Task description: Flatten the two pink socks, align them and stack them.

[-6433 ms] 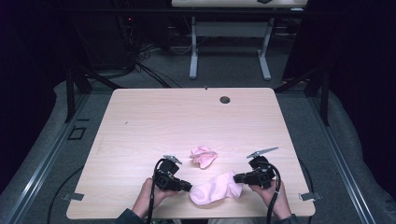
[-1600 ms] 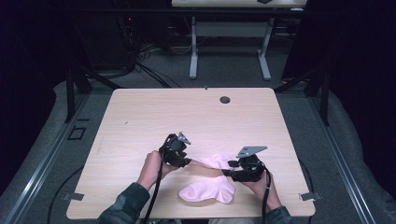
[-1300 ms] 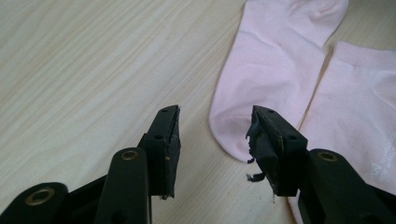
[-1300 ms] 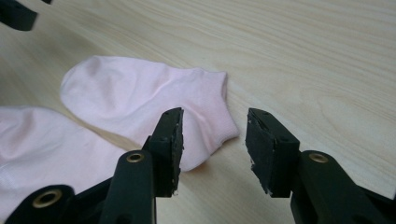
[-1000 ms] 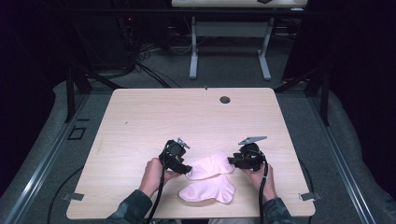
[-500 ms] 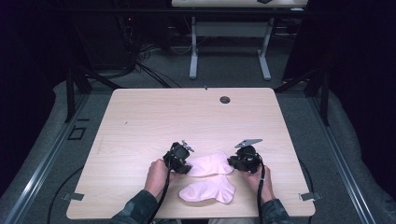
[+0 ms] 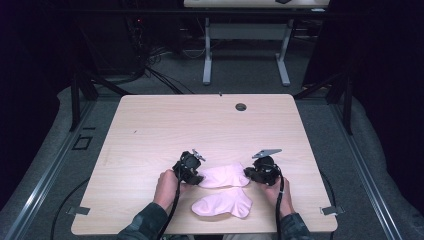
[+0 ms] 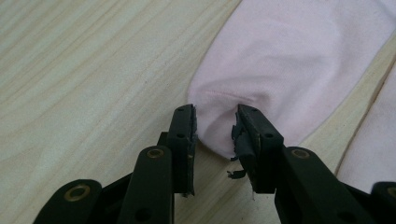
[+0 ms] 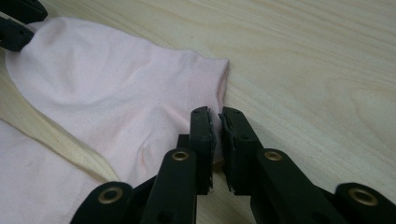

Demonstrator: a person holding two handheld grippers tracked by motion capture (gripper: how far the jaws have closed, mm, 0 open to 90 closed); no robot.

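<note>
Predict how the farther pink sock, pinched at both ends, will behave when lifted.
The farther pink sock is thin knit that puckers at the right gripper, so it probably sags between grips. It looks light and, lying flat, unlikely to roll.

The table point(image 7: 150, 130) has a light wood-grain top with rounded corners and a round cable hole point(image 7: 241, 107) near its far edge. A second pink sock point(image 7: 224, 204) lies flat near the front edge. Behind, a white-legged desk point(image 7: 245, 45) stands on grey floor, with cables point(image 7: 150, 65) beside it.
</note>
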